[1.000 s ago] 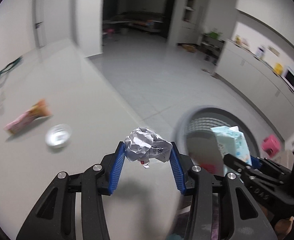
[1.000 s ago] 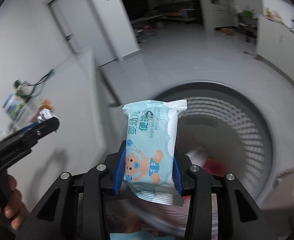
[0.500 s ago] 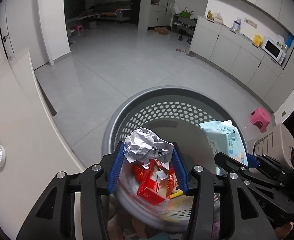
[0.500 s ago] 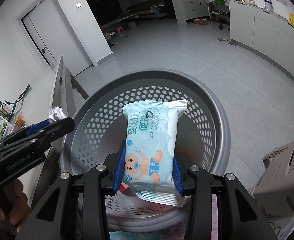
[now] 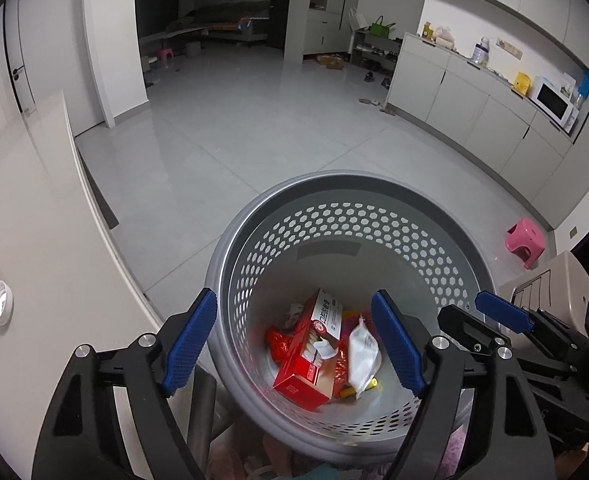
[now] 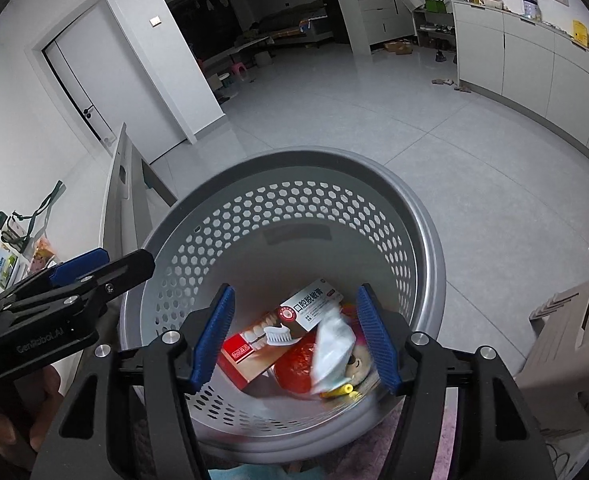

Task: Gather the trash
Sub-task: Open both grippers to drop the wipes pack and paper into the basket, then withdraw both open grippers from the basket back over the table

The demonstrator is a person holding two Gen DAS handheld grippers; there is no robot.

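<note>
Grey perforated basket (image 5: 346,200) on the floor, just beside the worktop (image 5: 34,240) edge. Above the basket, left claw (image 5: 294,340) and right claw (image 6: 294,336), jaws just opened wide, nothing between the pads. Inside the basket, at the bottom: red toothpaste box (image 5: 310,356), white wipes pack (image 6: 332,344) blurred, touching the box, red wrapper (image 6: 294,372) beneath.
</note>
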